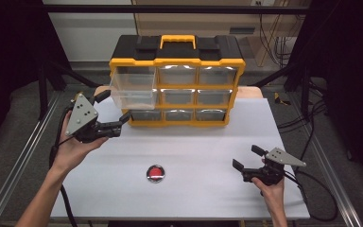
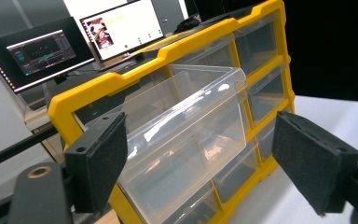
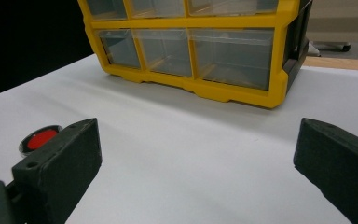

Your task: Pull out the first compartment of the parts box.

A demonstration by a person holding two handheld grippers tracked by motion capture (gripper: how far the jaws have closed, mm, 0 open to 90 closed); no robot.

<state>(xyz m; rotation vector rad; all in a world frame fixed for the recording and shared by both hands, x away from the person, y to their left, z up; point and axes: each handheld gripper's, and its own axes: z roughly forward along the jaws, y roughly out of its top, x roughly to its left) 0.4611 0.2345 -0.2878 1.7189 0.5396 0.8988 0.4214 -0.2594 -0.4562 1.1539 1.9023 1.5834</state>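
High view: L gripper (image 1: 114, 109) at the table's (image 1: 208, 198) left, beside the pulled-out clear drawer (image 1: 132, 87) at top-left of the yellow organizer (image 1: 177, 61). L gripper view adds two monitors (image 2: 74, 39) behind it. L hand tilted, jaws wide, drawer front between them but untouched. R gripper (image 1: 248, 158) low at the table's right, jaws wide, empty; red-topped disc (image 3: 39, 138) near its jaw.

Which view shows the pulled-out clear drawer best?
The left gripper view: the clear drawer is close up between that gripper's open jaws, untouched, empty as far as can be seen. The high view shows it smaller, sticking out of the organizer at top left. The right gripper view shows other drawers, shut.
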